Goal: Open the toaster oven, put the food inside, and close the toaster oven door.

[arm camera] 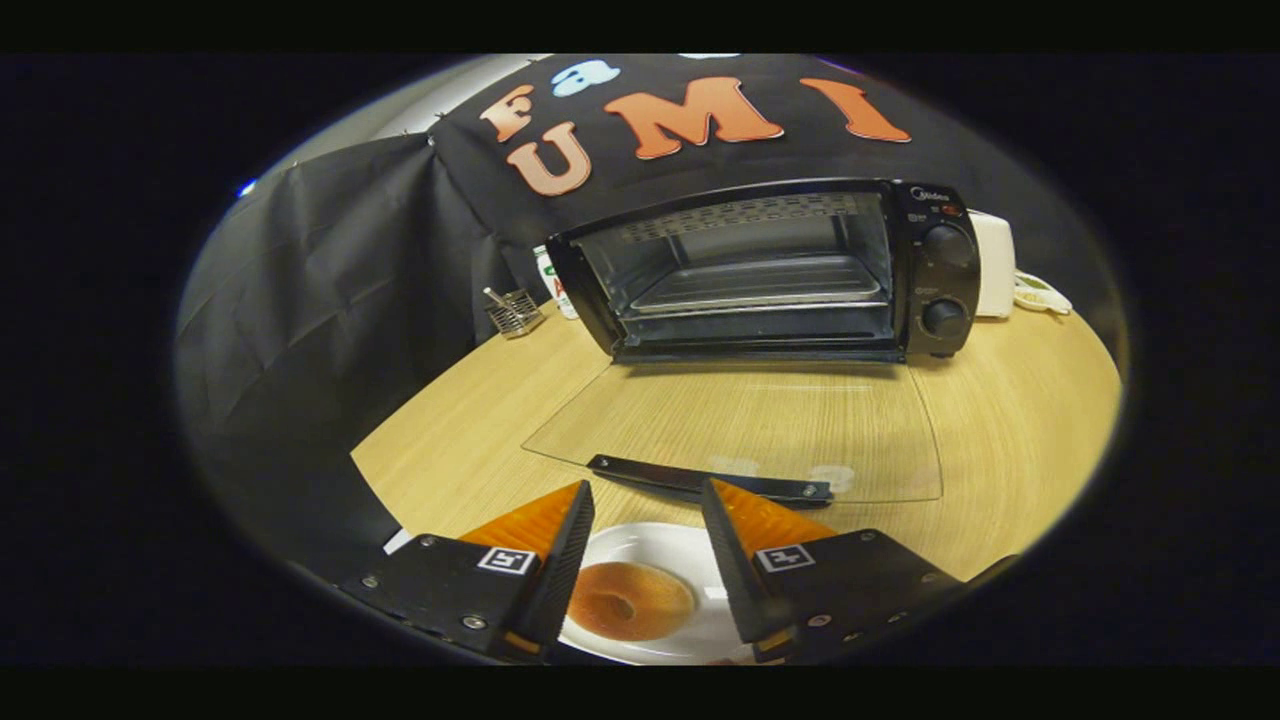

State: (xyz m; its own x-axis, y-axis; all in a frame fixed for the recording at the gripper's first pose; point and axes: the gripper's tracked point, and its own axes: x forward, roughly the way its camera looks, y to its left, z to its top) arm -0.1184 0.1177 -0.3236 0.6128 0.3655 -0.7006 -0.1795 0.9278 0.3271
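Note:
A black toaster oven [770, 270] stands at the back of the wooden table with its glass door [740, 430] folded down flat toward me, handle [710, 482] at the near edge. A metal tray [760, 285] sits on the rack inside. A brown donut [630, 600] lies on a white plate [650, 545] just in front of the door handle. My gripper [645, 500] hovers above the plate, open, with the donut showing in the gap between the fingers and below them, untouched.
A small wire basket [515, 312] and a bottle [555, 285] stand left of the oven. A white appliance [993, 262] sits behind its right side. Black cloth walls close the left and the back. Bare tabletop [1010, 420] lies right of the door.

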